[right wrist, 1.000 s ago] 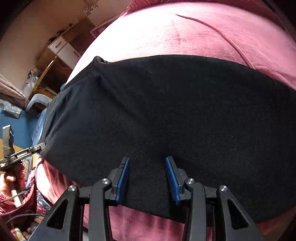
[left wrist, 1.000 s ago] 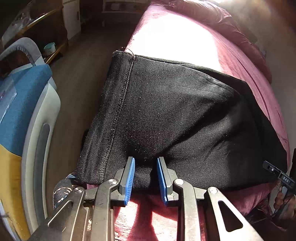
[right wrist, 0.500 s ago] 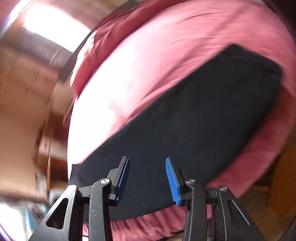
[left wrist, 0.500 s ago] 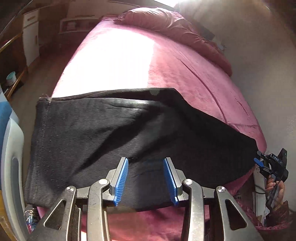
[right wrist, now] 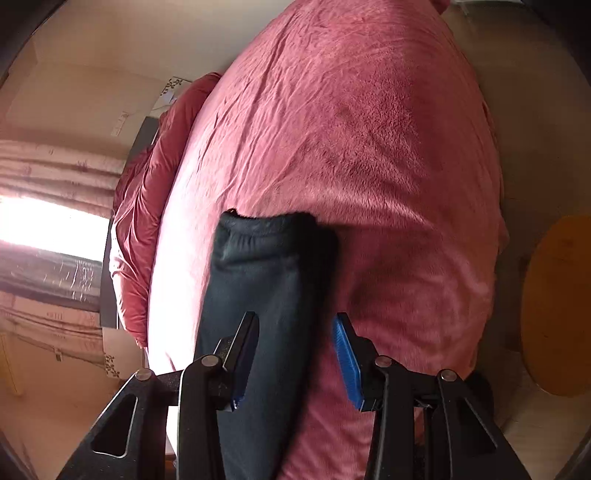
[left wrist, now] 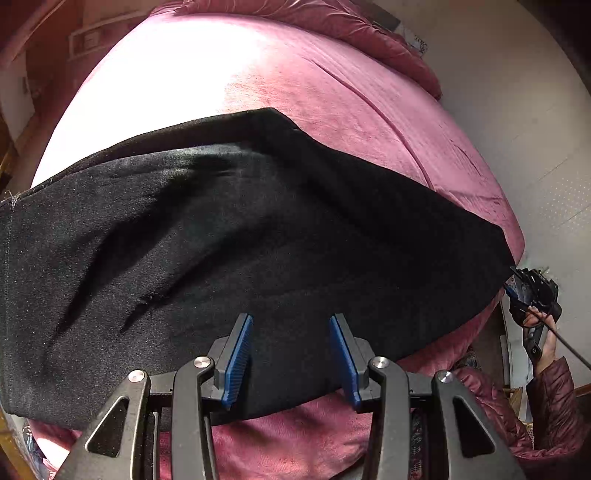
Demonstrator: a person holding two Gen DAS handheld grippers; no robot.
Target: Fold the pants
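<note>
The pants (left wrist: 258, 236) lie flat across the bed (left wrist: 332, 96), stretched along its near edge from the left side almost to the right corner, with a few dark creases on the left half. That's the left wrist view, and it takes in the whole black spread plus a pillow (left wrist: 332, 22) at the far end of the bed. It also catches the right hand-held gripper (left wrist: 532, 291) off past the bed's right corner, held in the person's hand (left wrist: 546, 343).

The right wrist view gives something the left one doesn't: the waistband (right wrist: 266, 236) end of the pants seen lengthwise, gathered elastic and all, running down toward the camera as a narrow dark strip on the pink cover. A curtain (right wrist: 55, 166) and bright window show on that side too.

The left hand-held gripper (left wrist: 291, 354) hovers over the near hem, jaws spread wide with nothing between them. The right hand-held gripper (right wrist: 295, 354) is also wide open, gripping nothing; its left finger sits over the pants, its right finger over bare cover.

Compared with a second ago, both cameras have swung. The left one now sees the full length of the pants instead of one end, and the right one has turned from a broadside look to this end-on look. Both sets of jaws are wider apart than they were a second ago.
</note>
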